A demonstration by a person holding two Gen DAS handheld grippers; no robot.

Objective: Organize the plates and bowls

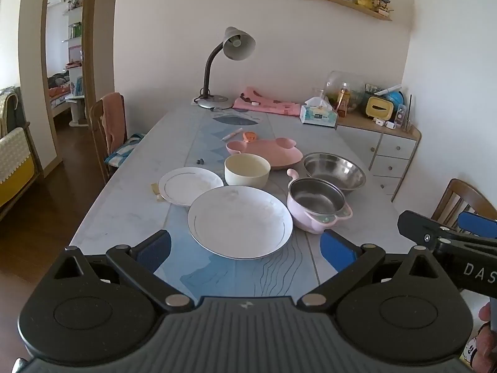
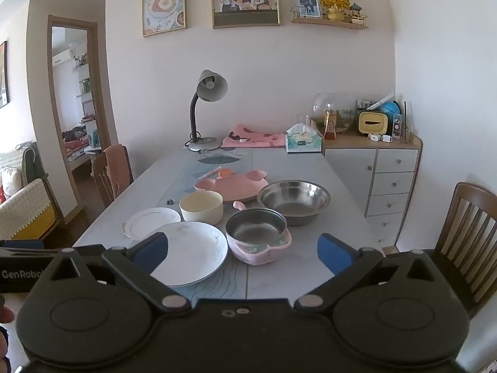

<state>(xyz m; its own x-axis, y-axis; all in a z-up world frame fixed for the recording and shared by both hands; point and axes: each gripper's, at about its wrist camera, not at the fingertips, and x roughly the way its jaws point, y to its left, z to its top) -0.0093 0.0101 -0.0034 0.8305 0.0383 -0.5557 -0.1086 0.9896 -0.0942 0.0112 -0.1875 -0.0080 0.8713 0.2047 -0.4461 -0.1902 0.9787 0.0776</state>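
Nearest: left claw (image 1: 245, 248) spread fully wide, empty, angled down over near edge of worktop (image 1: 124, 211). Right claw (image 2: 242, 253) likewise at full spread, nothing between pads, hovering short of the dishes. Both probably staged wide to take a rim or bowl wall on first approach; nothing touched, sorting not begun.

Just beyond: large white plate (image 1: 239, 221) flat on blue runner, closest piece, likely base for a plate stack. Pink-shelled steel pot (image 1: 316, 205) beside it on the right, rims close or touching, handle pointing away.

Further: small white plate (image 1: 190, 185) to the left, edge tucked under or against the large plate, cannot tell which. Cream bowl (image 1: 247, 169) upright behind both plates. Steel bowl (image 1: 334, 169) behind the pot, seemingly touching.

Far: pink divided tray (image 1: 267, 152) behind bowls. Desk lamp (image 1: 217, 68), pink cloth and tissue box (image 1: 318, 115) at the wall end, clear of the work.
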